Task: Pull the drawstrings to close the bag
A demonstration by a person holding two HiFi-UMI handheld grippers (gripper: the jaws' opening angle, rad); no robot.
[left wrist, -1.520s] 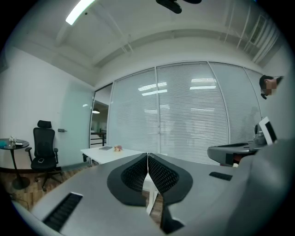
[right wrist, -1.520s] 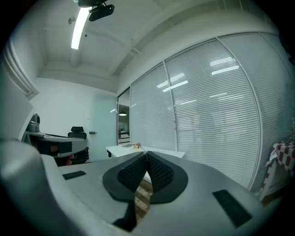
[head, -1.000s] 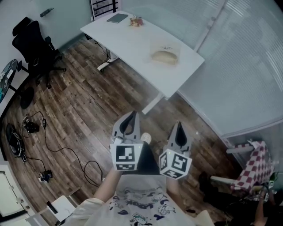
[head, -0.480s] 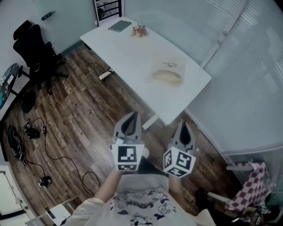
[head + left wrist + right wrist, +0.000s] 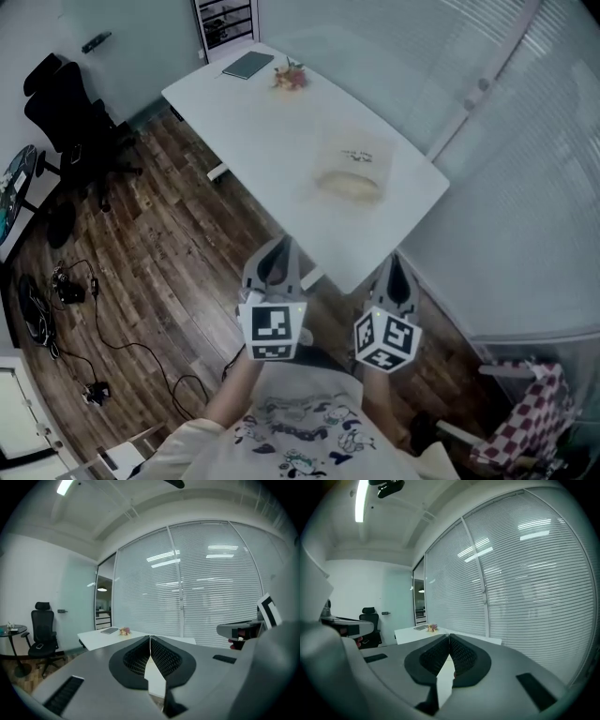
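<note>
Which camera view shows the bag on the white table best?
The head view. From above, the whole bag is in sight, lying on the table toward the end nearer the person. Both gripper views show only the table's far part, and the bag cannot be made out in them.

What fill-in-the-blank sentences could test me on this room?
The left gripper and the right gripper both have their jaws ____.
The bag lies on a ____ table.
The black office chair stands on a ____ floor.
Missing words: shut; white; wooden.
</note>
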